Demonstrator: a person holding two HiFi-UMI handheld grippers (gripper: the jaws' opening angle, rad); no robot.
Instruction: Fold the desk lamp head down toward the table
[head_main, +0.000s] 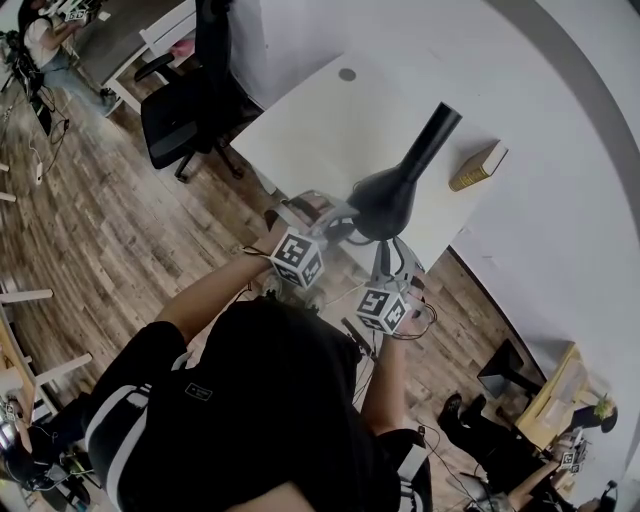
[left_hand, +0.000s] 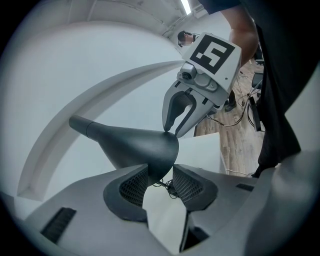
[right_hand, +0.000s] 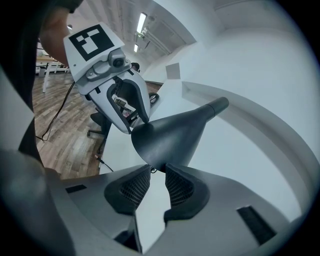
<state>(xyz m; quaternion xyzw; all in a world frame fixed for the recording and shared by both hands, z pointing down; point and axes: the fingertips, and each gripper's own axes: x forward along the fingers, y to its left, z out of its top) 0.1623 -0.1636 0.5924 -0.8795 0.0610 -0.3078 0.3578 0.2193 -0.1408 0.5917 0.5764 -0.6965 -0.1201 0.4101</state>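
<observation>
The desk lamp's black cone-shaped head (head_main: 385, 200) hangs over the white table (head_main: 310, 130), its slim neck (head_main: 437, 125) running up and away. My left gripper (head_main: 335, 222) meets the head's wide rim from the left and my right gripper (head_main: 393, 243) from below it. In the left gripper view the rim of the lamp head (left_hand: 135, 145) dips between my open left gripper (left_hand: 159, 182), with the right gripper (left_hand: 172, 131) at its far edge. In the right gripper view the lamp head (right_hand: 175, 135) sits just above my open right gripper (right_hand: 157, 182); the left gripper (right_hand: 135, 125) is opposite.
A thick book (head_main: 477, 166) lies near the table's right edge. A black office chair (head_main: 185, 110) stands at the table's left side on the wooden floor. A cable lies on the table under the lamp head. Another person (head_main: 490, 440) is at lower right.
</observation>
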